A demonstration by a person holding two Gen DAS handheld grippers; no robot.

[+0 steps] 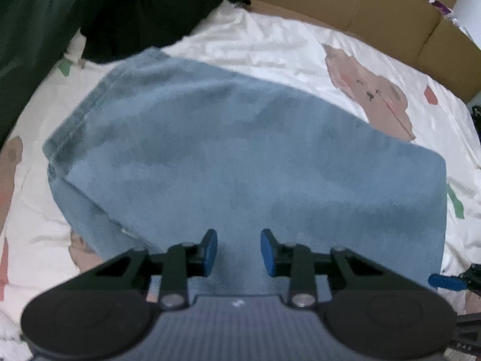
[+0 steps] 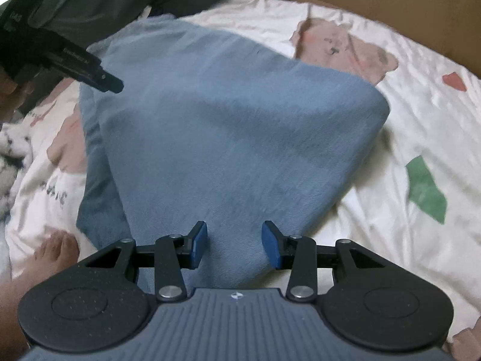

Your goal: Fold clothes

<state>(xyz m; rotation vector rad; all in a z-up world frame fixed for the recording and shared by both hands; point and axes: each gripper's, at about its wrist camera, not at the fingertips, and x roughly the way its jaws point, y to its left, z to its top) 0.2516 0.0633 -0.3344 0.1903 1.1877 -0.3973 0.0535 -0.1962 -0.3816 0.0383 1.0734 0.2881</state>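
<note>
A pair of blue jeans (image 1: 240,156) lies folded on a white bed sheet (image 1: 270,45) with pink bear prints. It fills the middle of the right wrist view too (image 2: 228,138). My left gripper (image 1: 239,252) is open, its blue pads apart just above the near edge of the jeans. My right gripper (image 2: 234,245) is open too, over the near edge of the jeans, holding nothing. The left gripper's black body (image 2: 60,57) shows at the upper left of the right wrist view. One blue pad of the right gripper (image 1: 448,281) shows at the right edge of the left wrist view.
Dark clothes (image 1: 144,9) are piled at the back left of the bed. Brown cardboard (image 1: 375,6) stands along the far edge. A bare foot (image 2: 57,249) rests on the sheet at the lower left. A fluffy white-and-black thing (image 2: 12,147) lies at the left edge.
</note>
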